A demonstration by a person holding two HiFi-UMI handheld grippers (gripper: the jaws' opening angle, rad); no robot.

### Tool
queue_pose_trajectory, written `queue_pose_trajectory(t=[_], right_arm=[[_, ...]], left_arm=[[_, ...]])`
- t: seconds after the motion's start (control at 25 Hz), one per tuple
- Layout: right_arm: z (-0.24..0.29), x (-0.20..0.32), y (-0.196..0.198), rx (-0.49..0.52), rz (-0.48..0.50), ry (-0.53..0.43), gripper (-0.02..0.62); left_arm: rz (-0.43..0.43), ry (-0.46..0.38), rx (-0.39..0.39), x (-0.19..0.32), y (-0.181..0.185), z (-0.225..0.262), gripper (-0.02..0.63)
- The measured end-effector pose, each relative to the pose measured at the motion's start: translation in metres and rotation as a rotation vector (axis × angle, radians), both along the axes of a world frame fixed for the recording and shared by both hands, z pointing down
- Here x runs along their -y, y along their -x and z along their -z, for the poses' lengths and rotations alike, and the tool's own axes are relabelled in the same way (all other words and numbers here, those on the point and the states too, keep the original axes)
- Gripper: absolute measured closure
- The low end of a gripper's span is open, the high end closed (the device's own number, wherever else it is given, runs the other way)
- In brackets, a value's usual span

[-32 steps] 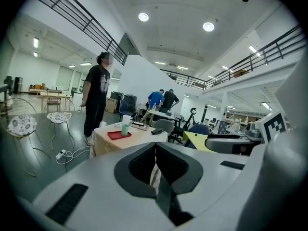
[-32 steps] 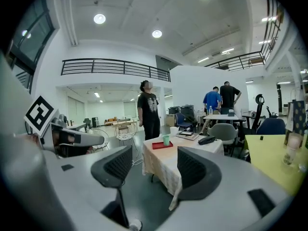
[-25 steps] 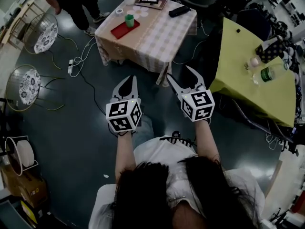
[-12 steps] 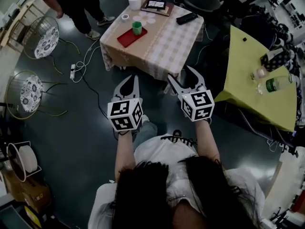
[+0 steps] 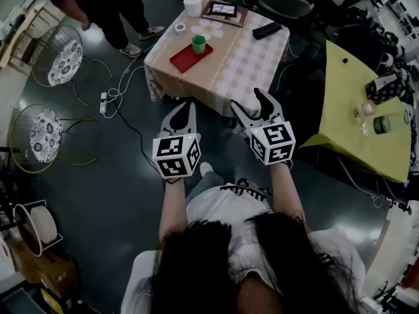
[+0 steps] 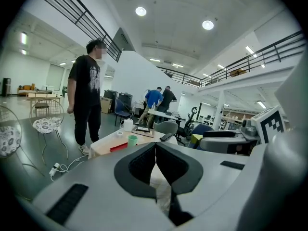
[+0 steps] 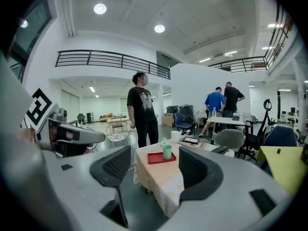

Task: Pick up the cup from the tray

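One green cup (image 5: 198, 44) on red tray (image 5: 185, 60) near table (image 5: 252, 57) edge, wide floor (image 5: 111, 182) around

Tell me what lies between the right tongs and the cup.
Right gripper view: past the right tongs, opening and empty, only bare floor, then the table's checked cloth and the red tray under the green cup.

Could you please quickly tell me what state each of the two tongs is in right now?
Left tongs: closed, pads together, holding nothing.
Right tongs: open and opening, holding nothing.
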State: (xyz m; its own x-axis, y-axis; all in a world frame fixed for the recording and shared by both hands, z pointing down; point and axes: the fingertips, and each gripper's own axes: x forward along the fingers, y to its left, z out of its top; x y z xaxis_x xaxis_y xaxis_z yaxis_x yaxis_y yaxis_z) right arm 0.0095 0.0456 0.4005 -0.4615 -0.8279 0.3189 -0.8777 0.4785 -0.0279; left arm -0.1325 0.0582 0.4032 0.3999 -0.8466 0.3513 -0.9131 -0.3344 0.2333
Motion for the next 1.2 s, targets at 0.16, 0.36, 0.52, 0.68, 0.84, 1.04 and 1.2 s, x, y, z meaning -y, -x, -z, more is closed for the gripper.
queue_pose_trajectory(t=[0.16, 0.36, 0.52, 0.68, 0.84, 1.04, 1.2], right_arm=[[-0.001, 0.012, 0.012, -0.008, -0.007, -0.01, 0.298], [-0.001, 0.022, 0.023, 0.002, -0.004, -0.002, 0.287], [0.002, 0.03, 0.025, 0.023, -0.016, -0.002, 0.285], [-0.002, 0.033, 0.026, 0.021, -0.016, -0.001, 0.285], [-0.007, 0.039, 0.028, 0.007, -0.006, 0.005, 0.282], [-0.01, 0.055, 0.03, 0.014, 0.003, 0.002, 0.279], [-0.011, 0.071, 0.034, 0.009, 0.016, 0.002, 0.278]], left_arm=[[-0.001, -0.007, -0.027, 0.011, 0.009, 0.0, 0.597], [0.009, -0.003, -0.015, 0.024, 0.023, 0.0, 0.597], [-0.001, -0.004, -0.041, 0.032, 0.025, 0.004, 0.597], [-0.015, 0.006, -0.026, 0.033, 0.024, -0.002, 0.597], [-0.015, 0.02, -0.032, 0.037, 0.023, -0.008, 0.597], [-0.03, 0.007, -0.023, 0.05, 0.021, -0.01, 0.597], [-0.009, 0.016, -0.002, 0.066, 0.024, -0.014, 0.597]])
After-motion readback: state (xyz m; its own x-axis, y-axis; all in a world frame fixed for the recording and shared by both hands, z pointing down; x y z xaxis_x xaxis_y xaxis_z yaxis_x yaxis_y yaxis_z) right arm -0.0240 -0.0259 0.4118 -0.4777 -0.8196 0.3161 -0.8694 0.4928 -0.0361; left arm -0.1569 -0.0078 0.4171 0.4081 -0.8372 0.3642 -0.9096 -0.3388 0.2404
